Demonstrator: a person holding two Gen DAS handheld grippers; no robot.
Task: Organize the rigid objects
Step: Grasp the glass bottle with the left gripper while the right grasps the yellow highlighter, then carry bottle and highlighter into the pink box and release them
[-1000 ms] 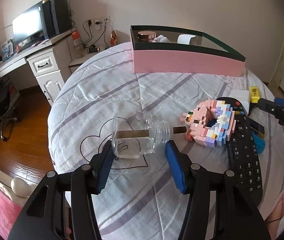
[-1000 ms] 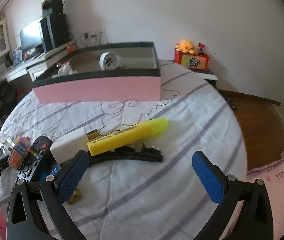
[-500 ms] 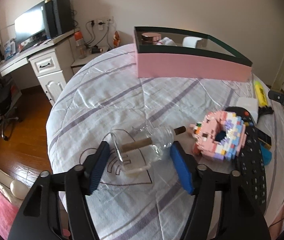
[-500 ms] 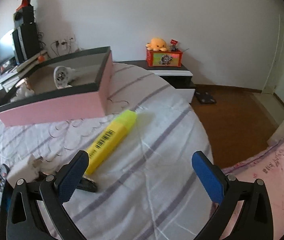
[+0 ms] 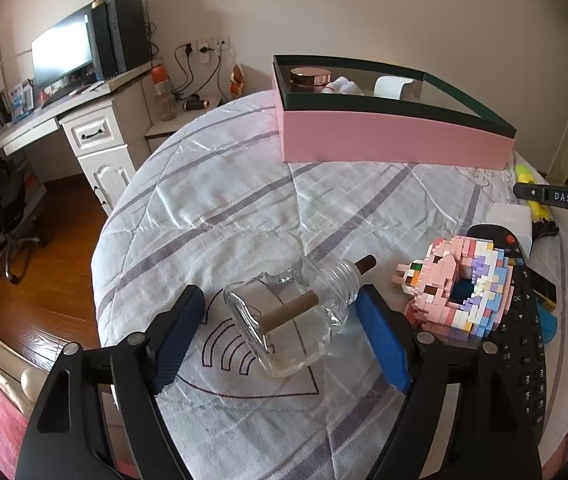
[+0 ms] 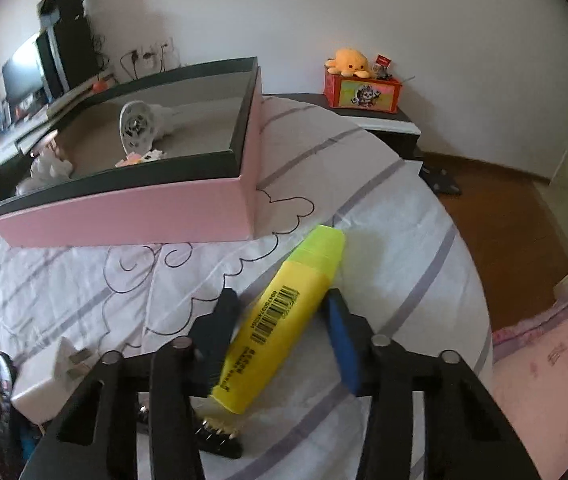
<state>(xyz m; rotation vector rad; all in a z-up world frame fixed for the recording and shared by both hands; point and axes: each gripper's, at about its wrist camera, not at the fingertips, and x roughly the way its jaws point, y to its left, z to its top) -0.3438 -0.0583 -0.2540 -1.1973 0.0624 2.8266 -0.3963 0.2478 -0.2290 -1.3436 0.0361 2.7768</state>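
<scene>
left wrist view: left gripper (image 5: 284,332) pointing down at the quilt (image 5: 223,208), jaws opening, blue pads standing wide on either side of a clear glass bottle (image 5: 296,320) and touching neither wall of it. bottle lying on its side on the quilt, threaded neck aimed up and to the right, a brown stick (image 5: 290,312) running through the neck and out past the mouth. just right of the bottle, a pink brick-built doughnut (image 5: 460,292) resting against a black remote control (image 5: 524,344); a white block (image 5: 512,220) lying beyond the remote. farther back, a pink box (image 5: 396,144) with a dark rim sitting on the quilt, open at the top, holding a round copper-coloured lid (image 5: 310,78) and white items. at the right edge, part of the right gripper (image 5: 556,198) showing, a yellow marker under it.

right wrist view: right gripper (image 6: 279,336) pointing down, jaws closing around a yellow highlighter (image 6: 284,316); highlighter lying between the pads, slanting up to the right, barcode facing up, cap end nearer the pink box (image 6: 131,212); left pad looking to be against the barrel, right pad close beside it, actual contact impossible to tell. a small black comb-like piece (image 6: 219,440) lying below the barrel's near end. white block (image 6: 43,384) sitting at lower left.
</scene>
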